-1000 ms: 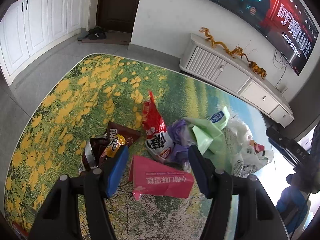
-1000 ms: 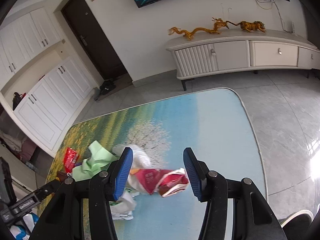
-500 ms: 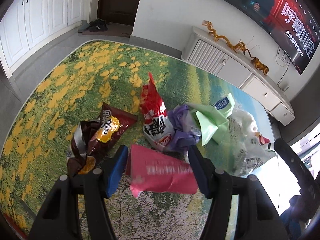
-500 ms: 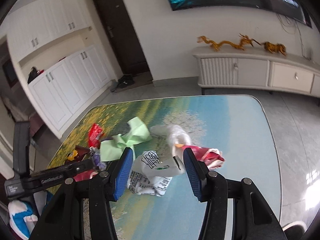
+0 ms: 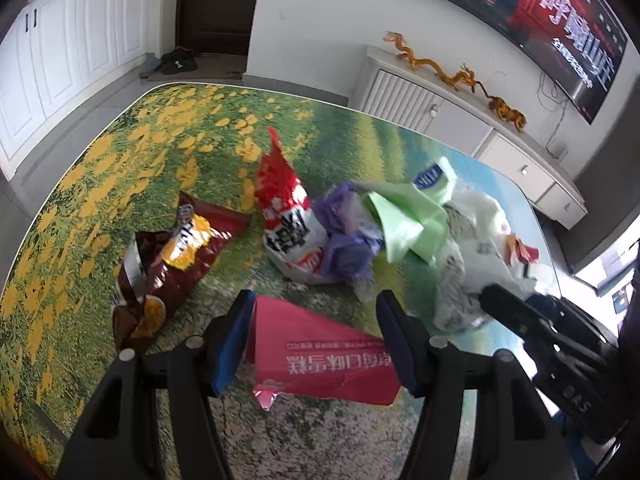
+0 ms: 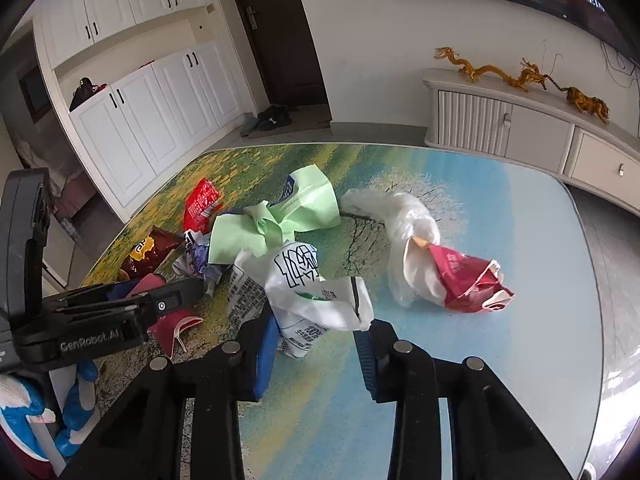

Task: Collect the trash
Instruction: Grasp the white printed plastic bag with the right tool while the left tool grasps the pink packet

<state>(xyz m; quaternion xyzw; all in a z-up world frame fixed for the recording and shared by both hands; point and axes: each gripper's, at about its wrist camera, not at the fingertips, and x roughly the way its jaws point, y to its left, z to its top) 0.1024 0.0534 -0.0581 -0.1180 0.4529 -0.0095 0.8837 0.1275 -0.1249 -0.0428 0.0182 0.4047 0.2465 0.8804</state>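
On the table [image 6: 520, 360] with its printed landscape top, the right hand-held gripper [image 6: 316, 350] is closing its jaws around a crumpled white plastic wrapper with black print [image 6: 308, 292]; contact looks likely but is hard to confirm. The left hand-held gripper [image 5: 316, 340] stands released, straddling a flat pink paper packet [image 5: 320, 356]. A brown crisp bag [image 5: 172, 264] lies near its left finger.

White cabinets [image 6: 132, 120] (maybe wardrobes), dark door [image 6: 276, 32].
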